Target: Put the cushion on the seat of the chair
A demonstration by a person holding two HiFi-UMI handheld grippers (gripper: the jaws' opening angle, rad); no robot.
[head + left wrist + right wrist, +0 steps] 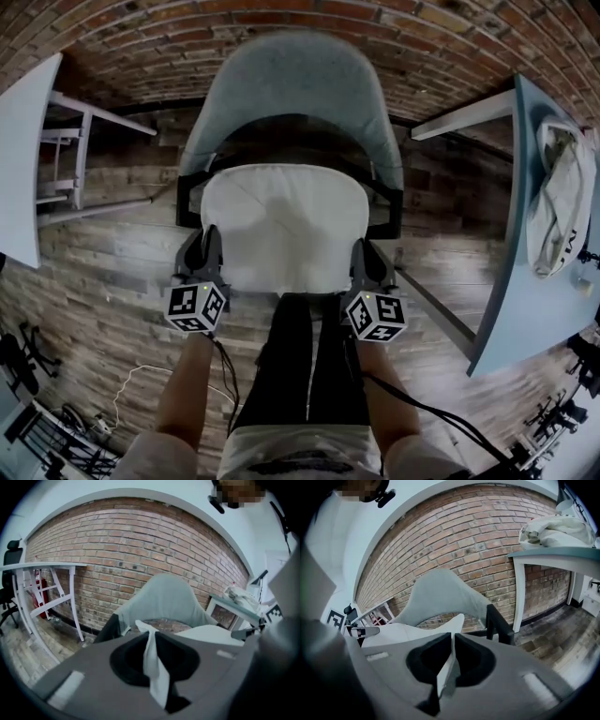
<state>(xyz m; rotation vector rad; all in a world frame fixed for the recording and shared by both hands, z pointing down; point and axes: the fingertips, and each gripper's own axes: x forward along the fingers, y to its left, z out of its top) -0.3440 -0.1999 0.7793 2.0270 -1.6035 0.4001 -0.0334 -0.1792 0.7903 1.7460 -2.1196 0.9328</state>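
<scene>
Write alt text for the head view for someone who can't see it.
A white cushion is held at the seat of a light grey chair by the left gripper and right gripper, each shut on a near corner. Brick wall behind.

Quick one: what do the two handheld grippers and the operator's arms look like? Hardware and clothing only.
Both match: the left gripper and right gripper have matte grey bodies with black jaw pads. Each carries a white cube printed with black square markers. A black cable runs from each past the forearms, which are bare. Pale short sleeves show at the bottom edge.
</scene>
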